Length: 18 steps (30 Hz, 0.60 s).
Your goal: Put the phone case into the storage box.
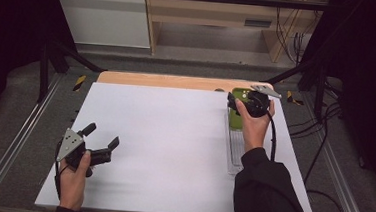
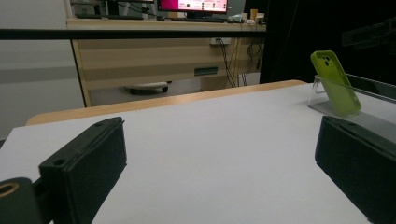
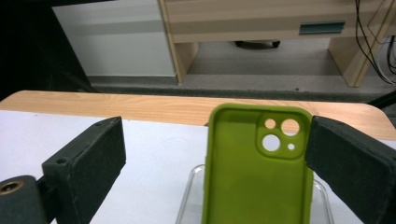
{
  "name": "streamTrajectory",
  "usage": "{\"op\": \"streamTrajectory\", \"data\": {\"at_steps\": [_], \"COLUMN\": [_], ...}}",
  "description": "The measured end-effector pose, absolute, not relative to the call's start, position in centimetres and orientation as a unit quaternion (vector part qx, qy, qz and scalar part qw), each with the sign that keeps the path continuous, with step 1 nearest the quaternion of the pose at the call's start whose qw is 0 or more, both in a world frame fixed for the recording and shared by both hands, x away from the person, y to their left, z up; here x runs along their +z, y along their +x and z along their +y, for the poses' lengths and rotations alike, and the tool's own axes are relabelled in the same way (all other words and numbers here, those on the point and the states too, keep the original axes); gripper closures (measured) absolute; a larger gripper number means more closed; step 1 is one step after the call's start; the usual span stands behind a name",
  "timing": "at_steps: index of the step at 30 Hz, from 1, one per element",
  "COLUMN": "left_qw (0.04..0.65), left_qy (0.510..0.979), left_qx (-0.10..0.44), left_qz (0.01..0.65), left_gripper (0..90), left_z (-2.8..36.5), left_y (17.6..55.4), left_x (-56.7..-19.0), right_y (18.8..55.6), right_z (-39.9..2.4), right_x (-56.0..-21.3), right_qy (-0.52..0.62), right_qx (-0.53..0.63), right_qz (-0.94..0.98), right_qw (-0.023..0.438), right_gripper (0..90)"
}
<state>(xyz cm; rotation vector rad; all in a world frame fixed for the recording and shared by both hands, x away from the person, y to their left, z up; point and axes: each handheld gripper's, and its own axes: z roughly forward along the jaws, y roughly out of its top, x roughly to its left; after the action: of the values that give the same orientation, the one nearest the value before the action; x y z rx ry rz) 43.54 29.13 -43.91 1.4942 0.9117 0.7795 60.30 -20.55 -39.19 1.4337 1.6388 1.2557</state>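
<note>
Seemingly light and pliable, the green phone case (image 3: 256,172) is best pinched by its side edges between the wide-open, empty right tongs (image 3: 212,154).

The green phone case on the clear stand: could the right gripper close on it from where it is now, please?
Probably yes. The right gripper stands open with the green phone case upright between its jaws on the clear stand; a gap remains on one side, and nothing blocks the way.
</note>
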Motion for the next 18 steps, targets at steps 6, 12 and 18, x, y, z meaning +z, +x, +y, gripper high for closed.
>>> {"op": "streamTrajectory", "data": {"at_steps": [6,12,18], "left_qw": [0.574,0.57,0.57], "left_qy": [0.638,0.638,0.637], "left_qx": [0.334,0.337,0.339], "left_qz": [0.389,0.393,0.393], "left_gripper": [1.6,1.6,1.6], "left_z": [29.3,29.6,30.1], "left_y": [43.4,43.1,43.0], "left_x": [-43.9,-44.1,-44.1], "right_y": [59.9,59.9,59.7], "right_z": [-20.1,-19.9,-19.2], "right_x": [-38.5,-38.2,-38.3], "right_qy": [0.534,0.529,0.521], "right_qx": [0.477,0.488,0.492], "right_qz": [0.63,0.631,0.64], "right_qw": [0.302,0.289,0.277], "right_gripper": [5.4,5.0,5.2]}}
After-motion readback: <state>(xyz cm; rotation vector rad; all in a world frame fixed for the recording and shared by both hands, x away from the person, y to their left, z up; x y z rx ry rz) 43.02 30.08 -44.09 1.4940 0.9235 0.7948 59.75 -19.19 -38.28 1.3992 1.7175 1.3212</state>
